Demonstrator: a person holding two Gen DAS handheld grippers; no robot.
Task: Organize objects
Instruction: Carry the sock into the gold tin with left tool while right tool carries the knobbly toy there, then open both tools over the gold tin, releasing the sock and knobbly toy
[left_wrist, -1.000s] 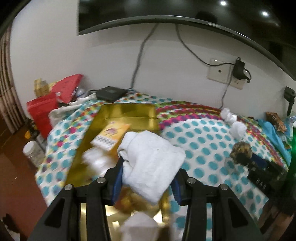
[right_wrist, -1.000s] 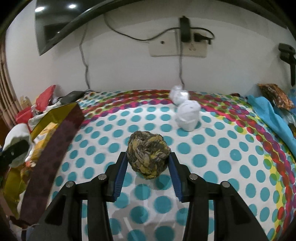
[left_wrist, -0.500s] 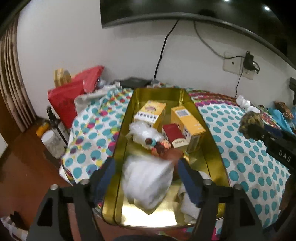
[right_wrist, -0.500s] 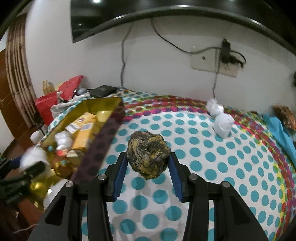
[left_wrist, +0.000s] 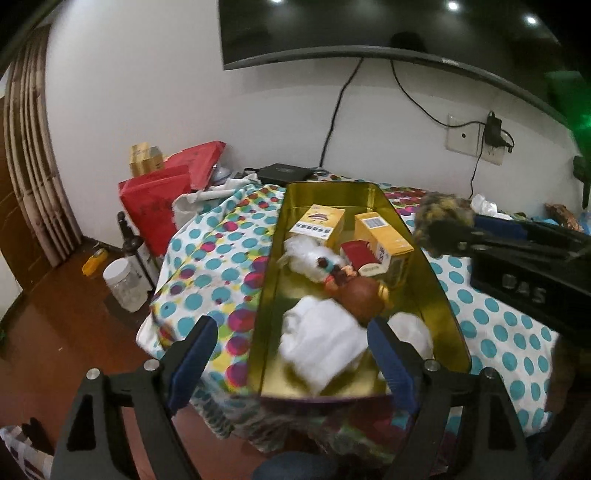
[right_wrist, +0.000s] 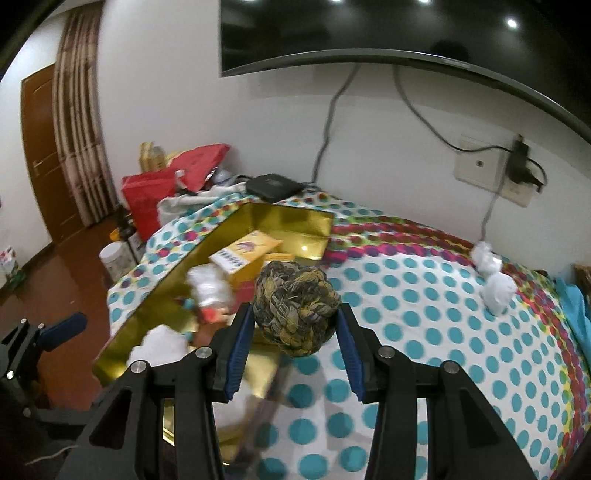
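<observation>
A gold tin tray (left_wrist: 447, 295) lies on the polka-dot tablecloth (left_wrist: 221, 266) and holds yellow boxes (left_wrist: 319, 223), a red box, a plastic bag and a brown bottle. A white cloth (left_wrist: 321, 345) lies in its near end. My left gripper (left_wrist: 291, 358) is open and empty just above and behind that cloth. My right gripper (right_wrist: 295, 336) is shut on a braided rope ball (right_wrist: 295, 308) and holds it in the air over the tray's right rim (right_wrist: 173, 273). The right gripper with the ball (left_wrist: 443, 210) also shows in the left wrist view.
Two white wads (right_wrist: 496, 291) lie on the cloth at the far right. A black box (left_wrist: 282, 173) sits at the back by the wall. Red bags (left_wrist: 166, 195), a bottle and a jar (left_wrist: 123, 282) stand on the floor to the left. A blue cloth (right_wrist: 576, 306) lies at the right edge.
My left gripper opened and let the white cloth go into the tray, then drew back. My right gripper lifted the rope ball and carried it left to the tray.
</observation>
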